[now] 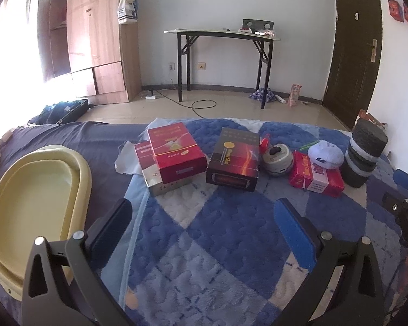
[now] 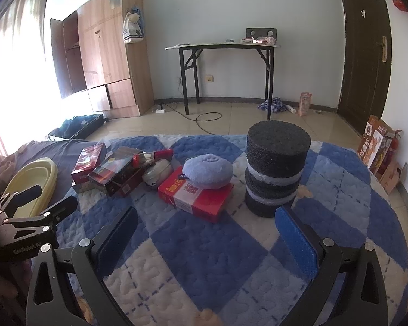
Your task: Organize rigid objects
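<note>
Left gripper (image 1: 204, 222): held wide open above the blanket (image 1: 204, 258), empty, near its front edge.
Right gripper (image 2: 206, 231): also wide open and empty, over the blanket, fingers pointed between the flat red box and the foam.
Basin (image 1: 40, 190): pale yellow, empty, at the left side of the bed on the dark sheet (image 1: 68, 135), just beside the left finger.
Red box (image 1: 175, 152): laid tilted on top of a second red-and-white box (image 1: 149, 168), toward the far left part of the blanket.
Dark box (image 1: 234, 160): flat on the blanket, just right of the red stack, near the far edge.
Round device (image 1: 277, 157): grey, between the dark box and the flat red box; a red item (image 2: 152, 157) seen behind it, not clear what.
Flat red box (image 2: 195, 195): on the blanket right of the middle.
Plush (image 2: 208, 171): light blue, rested on top of the flat red box.
Foam (image 2: 276, 171): black cylinder with white bands, upright near the right edge, just beside the flat red box.
</note>
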A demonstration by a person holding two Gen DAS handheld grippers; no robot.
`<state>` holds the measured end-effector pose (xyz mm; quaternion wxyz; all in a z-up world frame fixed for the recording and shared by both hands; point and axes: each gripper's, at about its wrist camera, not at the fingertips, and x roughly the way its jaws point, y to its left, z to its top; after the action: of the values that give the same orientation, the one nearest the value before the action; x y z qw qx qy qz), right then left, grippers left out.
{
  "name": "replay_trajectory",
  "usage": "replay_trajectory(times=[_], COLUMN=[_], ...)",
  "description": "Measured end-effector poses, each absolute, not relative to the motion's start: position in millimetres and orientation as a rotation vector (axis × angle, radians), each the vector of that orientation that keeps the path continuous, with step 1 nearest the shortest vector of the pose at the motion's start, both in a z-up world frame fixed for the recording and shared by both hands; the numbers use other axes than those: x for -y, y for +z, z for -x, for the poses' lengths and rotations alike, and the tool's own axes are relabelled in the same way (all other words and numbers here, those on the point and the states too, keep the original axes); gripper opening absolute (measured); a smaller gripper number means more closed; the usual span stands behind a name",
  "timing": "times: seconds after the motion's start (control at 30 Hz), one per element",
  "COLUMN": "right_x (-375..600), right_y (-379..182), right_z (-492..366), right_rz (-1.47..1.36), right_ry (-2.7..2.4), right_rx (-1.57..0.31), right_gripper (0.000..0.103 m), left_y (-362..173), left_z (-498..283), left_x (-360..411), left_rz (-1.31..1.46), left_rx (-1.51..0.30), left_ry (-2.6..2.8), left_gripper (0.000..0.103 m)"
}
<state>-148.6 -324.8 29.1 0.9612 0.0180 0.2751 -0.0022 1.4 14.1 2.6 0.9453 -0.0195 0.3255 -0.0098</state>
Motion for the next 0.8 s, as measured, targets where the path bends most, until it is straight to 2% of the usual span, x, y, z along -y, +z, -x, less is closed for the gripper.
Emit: replay_trajectory(times=[0.8], right_x=[323.6], right_y=[28.8], right_z=[146.8], right_rz=[-0.041], right_ry=[0.01], right_rx=[-0.558], right_gripper=[0.103], left_y=[2.9], left_z=[-1.0], left_x=[-10.3], left_rz=[0.055], left_rx=[-0.67], left_ry=[-0.05], left_gripper=[0.103])
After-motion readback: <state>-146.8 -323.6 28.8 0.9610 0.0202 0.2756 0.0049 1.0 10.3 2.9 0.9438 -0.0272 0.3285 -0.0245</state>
